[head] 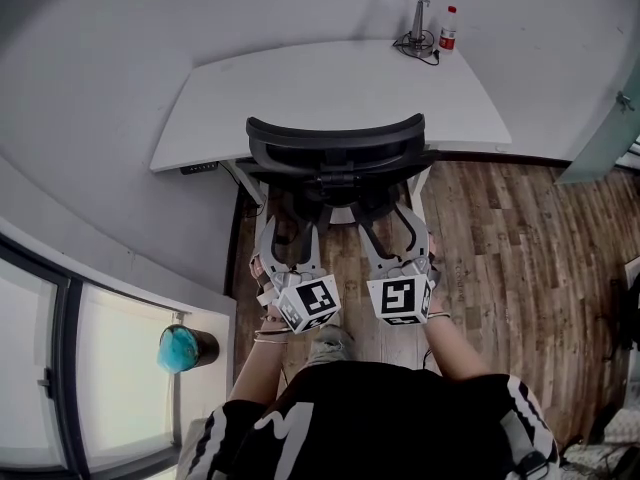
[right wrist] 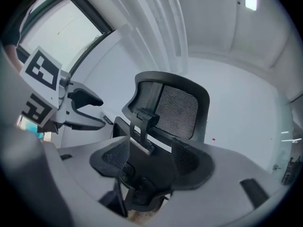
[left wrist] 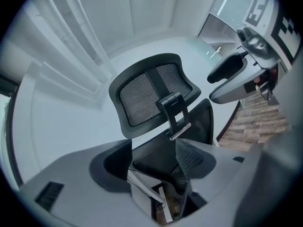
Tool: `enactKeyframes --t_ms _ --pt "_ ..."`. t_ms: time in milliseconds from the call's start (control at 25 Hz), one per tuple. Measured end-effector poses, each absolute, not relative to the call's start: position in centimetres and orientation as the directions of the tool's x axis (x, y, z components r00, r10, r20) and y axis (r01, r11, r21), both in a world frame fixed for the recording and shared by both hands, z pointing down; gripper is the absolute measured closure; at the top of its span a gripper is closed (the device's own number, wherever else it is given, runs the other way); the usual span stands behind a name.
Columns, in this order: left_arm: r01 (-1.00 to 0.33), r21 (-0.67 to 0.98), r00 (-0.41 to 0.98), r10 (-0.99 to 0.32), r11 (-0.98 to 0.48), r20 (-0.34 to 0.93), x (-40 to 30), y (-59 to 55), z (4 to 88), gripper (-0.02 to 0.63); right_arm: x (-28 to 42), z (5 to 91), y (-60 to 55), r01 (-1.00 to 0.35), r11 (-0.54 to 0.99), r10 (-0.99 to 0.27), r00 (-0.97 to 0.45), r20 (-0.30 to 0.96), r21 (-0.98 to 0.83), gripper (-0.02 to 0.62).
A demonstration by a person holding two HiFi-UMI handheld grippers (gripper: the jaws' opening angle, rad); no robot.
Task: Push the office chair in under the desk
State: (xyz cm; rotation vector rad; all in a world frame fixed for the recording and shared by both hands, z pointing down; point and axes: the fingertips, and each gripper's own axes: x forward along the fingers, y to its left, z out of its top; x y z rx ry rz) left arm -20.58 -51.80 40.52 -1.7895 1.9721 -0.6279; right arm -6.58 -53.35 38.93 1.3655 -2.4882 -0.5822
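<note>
Office chair: standing at the middle of the head view, headrest overlapping the near edge of the white desk, seat mostly hiding under the desk top.

Left gripper: pointing up the frame at the lower left of the chair back, jaws standing wide, clamping nothing; in its own view, framing the mesh back and headrest bracket between the pads.

Right gripper: mirroring it at the lower right of the back, jaws also gaping wide and holding nothing.

Contact: tips reaching close to the back frame; touching or just short, not showing clearly.

Progress: looking nearly done, with perhaps only a final nudge remaining.

Risk, uneven push: pressing harder on one side, likely swivelling the seat or steering the castors toward the desk leg at the left.

Risk, slipping: bearing on a curved mesh back with spread jaws, inviting a tip to slide off or poke through the mesh.

Risk, jamming: driving on once the back is meeting the desk edge, tilting the backrest instead of rolling the base.

Risk, jolt: bumping the desk hard, possibly shaking the lamp and the small bottle standing together near the far edge at the top of the frame.
</note>
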Motion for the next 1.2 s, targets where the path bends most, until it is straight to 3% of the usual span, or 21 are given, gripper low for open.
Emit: enactKeyframes --t_ms 400,560,720,1200 --pt "-0.9 -0.43 -0.078 -0.997 0.068 0.005 -19.3 -50.4 40.5 0.386 -6.9 37.9 -51.3 -0.772 0.499 -0.83 -0.556 -0.037 0.394 0.331" --pt "-0.922 -0.384 -0.06 -0.998 0.052 0.01 -18.7 -50.1 40.5 0.418 -6.7 37.5 -50.8 -0.789 0.5 -0.83 -0.554 -0.063 0.357 0.412" --pt "-0.945 -0.325 -0.042 -0.998 0.023 0.05 -18.2 -49.7 41.5 0.463 -6.9 37.6 -50.3 -0.792 0.513 -0.825 -0.562 -0.066 0.331 0.451" --pt "-0.964 -0.262 0.041 -0.999 -0.049 0.035 -16.2 -48.9 40.9 0.495 -7.8 38.9 -48.8 -0.766 0.58 -0.791 -0.611 -0.033 0.278 0.584"
